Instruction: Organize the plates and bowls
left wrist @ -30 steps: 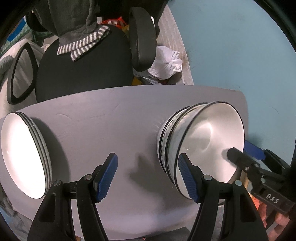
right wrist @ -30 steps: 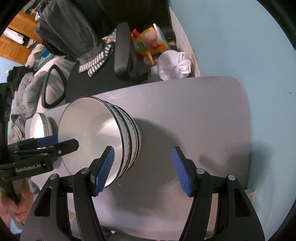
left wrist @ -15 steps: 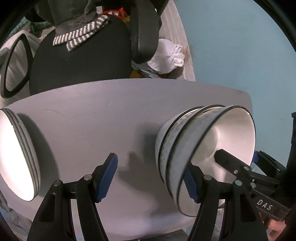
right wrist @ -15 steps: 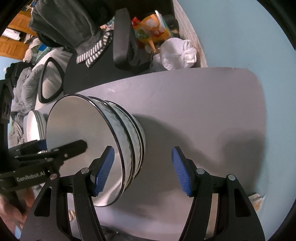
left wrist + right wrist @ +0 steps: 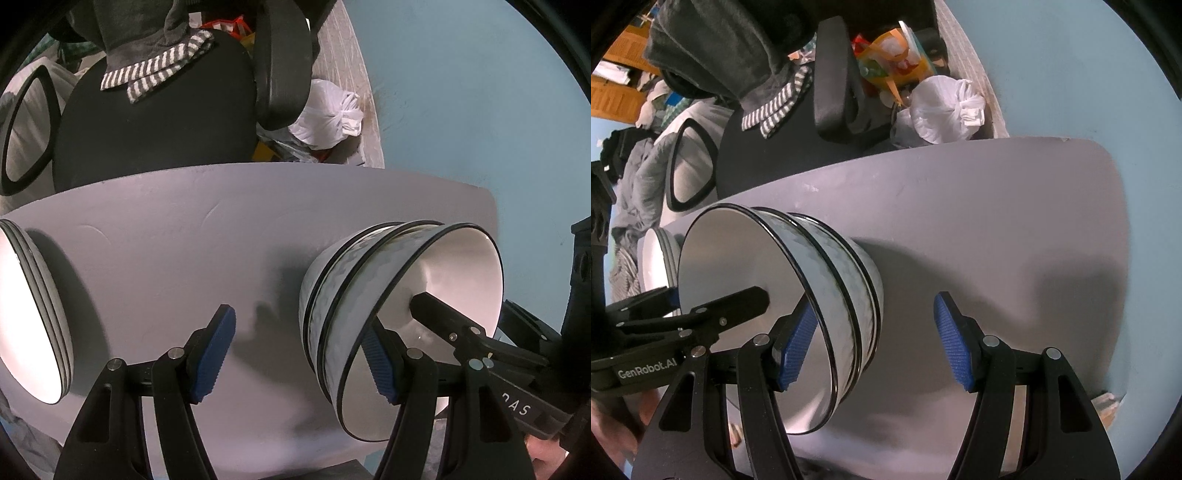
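1. Left gripper (image 5: 301, 354): the fingers stand wide apart and hold nothing. Its right pad (image 5: 376, 363) lies at the rim of the top bowl, whether inside or merely in front cannot be told.
2. Right gripper (image 5: 875, 341): the fingers are likewise spread, nothing clamped. Its left pad (image 5: 796, 345) sits at the outer wall of the top bowl; contact is uncertain.
3. Stack of bowls (image 5: 354, 291): three nested white bowls with black rims and a grey pattern rest near the front of the grey table (image 5: 177, 229), flanked by both grippers.
4. Stack of plates (image 5: 26, 317): white with dark rims, on the same table, well apart from the bowls and cut off by the frame edge.
5. Office chair (image 5: 155, 114): behind the table, with a striped cloth (image 5: 159, 72) draped on it; beside it a knotted white plastic bag (image 5: 328, 118).
6. Risk: a one-sided push on the top rim would likely tilt or slide the nest toward the table edge; glazed walls may slip between pads.
7. Hidden: the bowls' footing and the near table edge lie behind the gripper bodies.
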`<action>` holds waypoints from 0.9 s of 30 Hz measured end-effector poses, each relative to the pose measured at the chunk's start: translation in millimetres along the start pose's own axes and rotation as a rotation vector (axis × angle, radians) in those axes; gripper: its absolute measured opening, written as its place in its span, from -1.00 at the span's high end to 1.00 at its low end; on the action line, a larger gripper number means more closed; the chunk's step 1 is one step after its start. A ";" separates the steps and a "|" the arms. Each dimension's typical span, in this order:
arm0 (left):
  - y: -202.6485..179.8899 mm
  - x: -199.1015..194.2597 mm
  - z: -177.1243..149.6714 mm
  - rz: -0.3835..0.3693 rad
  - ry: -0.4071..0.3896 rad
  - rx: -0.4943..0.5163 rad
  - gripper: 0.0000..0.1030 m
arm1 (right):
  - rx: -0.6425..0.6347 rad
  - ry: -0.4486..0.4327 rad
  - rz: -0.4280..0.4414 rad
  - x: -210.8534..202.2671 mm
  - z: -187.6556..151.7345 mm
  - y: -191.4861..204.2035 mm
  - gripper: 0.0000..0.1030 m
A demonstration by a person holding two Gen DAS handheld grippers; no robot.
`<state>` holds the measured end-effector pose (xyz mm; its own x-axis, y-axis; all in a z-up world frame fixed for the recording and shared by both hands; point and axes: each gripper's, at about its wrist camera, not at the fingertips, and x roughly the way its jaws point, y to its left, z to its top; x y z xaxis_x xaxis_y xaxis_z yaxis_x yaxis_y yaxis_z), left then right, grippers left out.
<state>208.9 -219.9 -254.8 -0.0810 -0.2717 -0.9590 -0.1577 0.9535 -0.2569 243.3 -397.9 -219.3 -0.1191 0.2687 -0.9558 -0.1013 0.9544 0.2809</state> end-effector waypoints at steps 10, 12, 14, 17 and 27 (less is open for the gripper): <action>-8.7 -3.0 -0.3 -0.056 0.016 0.028 0.34 | 0.010 -0.018 -0.002 0.3 -0.5 1.2 -0.23; -13.0 -3.6 -0.2 -0.047 0.017 0.041 0.40 | 0.025 -0.004 0.011 1.4 0.2 0.7 -0.22; -14.7 -3.6 -0.2 -0.037 0.018 0.043 0.40 | 0.023 0.004 0.015 1.3 0.5 2.1 -0.13; -15.2 -3.6 -0.2 -0.039 0.018 0.043 0.41 | 0.025 0.019 0.036 0.8 2.1 5.5 0.15; -18.5 -3.3 -1.2 -0.021 0.020 0.056 0.40 | 0.042 0.071 0.053 3.4 7.8 9.1 0.34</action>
<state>210.9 -236.8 -246.7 -0.0981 -0.2935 -0.9509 -0.1046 0.9533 -0.2834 249.7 -387.2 -220.7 -0.1934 0.3103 -0.9308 -0.0513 0.9442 0.3254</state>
